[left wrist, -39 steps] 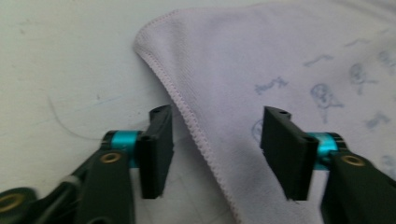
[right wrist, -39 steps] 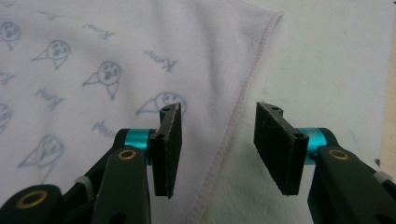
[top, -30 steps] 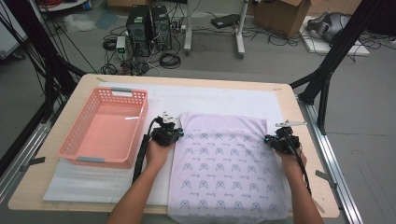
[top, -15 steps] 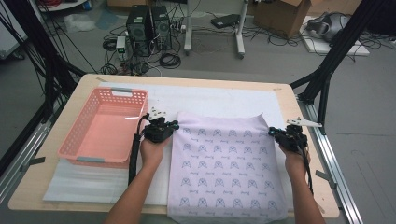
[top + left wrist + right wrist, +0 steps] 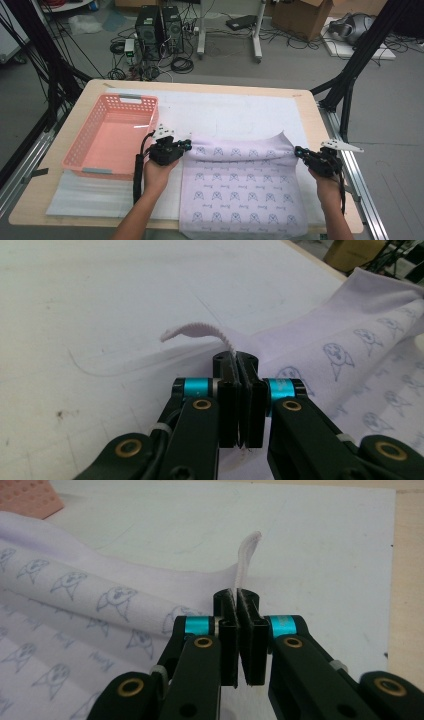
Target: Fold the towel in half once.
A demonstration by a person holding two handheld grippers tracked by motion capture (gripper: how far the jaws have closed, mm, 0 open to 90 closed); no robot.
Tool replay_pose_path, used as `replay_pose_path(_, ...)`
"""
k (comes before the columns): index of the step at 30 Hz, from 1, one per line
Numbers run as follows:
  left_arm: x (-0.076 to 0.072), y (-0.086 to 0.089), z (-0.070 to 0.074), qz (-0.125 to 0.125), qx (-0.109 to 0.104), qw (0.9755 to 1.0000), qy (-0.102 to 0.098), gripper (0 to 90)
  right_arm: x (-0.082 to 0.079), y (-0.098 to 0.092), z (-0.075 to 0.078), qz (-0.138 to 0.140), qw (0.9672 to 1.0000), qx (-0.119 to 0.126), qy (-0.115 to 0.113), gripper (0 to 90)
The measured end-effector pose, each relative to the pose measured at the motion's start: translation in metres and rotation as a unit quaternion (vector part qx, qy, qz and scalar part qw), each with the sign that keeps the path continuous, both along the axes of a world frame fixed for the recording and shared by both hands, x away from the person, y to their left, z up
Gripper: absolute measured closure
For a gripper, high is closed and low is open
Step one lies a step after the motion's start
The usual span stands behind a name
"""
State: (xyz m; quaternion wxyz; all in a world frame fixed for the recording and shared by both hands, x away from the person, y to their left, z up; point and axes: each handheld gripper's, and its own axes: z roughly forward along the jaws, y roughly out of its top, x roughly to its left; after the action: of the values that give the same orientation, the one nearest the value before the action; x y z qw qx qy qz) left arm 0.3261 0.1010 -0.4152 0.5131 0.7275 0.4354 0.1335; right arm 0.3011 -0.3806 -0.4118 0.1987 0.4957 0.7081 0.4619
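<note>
**Operator:** From the high view I see the pale lilac cloth printed with small blue animal faces [image 5: 240, 190] spread on the white mat [image 5: 235, 112] over the wooden table [image 5: 307, 107], its near end hanging past the table edge. My left gripper [image 5: 186, 145] has its far left corner and my right gripper [image 5: 299, 150] its far right corner, with the far edge sagging between them.

**Colleague:** And the pinch itself?

**Operator:** That comes from the gripper views. In the left gripper view the jaws are pressed together on the cloth's hem, a curl of fabric [image 5: 197, 330] poking out above them. The right gripper view shows the same: jaws clamped on the corner, a strip [image 5: 246, 555] standing up.

**Colleague:** Anything else?

**Operator:** The high view also shows a pink slotted plastic basket [image 5: 80, 150] just left of my left gripper.
</note>
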Motion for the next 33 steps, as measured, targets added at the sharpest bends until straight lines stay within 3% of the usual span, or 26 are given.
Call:
replay_pose_path(11,-0.058,0.008,-0.008,-0.014,-0.012,0.9998,-0.001,87.7,-0.056,0.002,-0.005,0.02,0.9994,-0.027,-0.007,87.7)
replay_pose_path(18,-0.091,0.013,-0.012,-0.017,-0.019,0.9997,-0.002,87.6,-0.088,0.001,-0.009,0.028,0.9995,-0.015,-0.008,87.7)
replay_pose_path(27,-0.119,0.012,-0.025,-0.036,-0.012,0.9992,0.009,86.5,-0.116,-0.009,-0.019,0.024,0.9995,-0.011,0.016,88.0)
replay_pose_path(28,-0.119,0.011,-0.026,-0.039,-0.01,0.9991,0.009,82.3,-0.117,-0.009,-0.02,0.024,0.9994,-0.012,0.02,87.4)
replay_pose_path(30,-0.115,0.009,-0.025,-0.034,-0.024,0.9991,0.008,62.7,-0.116,-0.008,-0.022,0.022,0.9992,-0.017,0.029,82.9)
replay_pose_path(33,-0.1,0.008,-0.021,-0.023,-0.024,0.9994,0.007,49.4,-0.11,-0.006,-0.019,0.011,0.9994,-0.009,0.031,64.7)
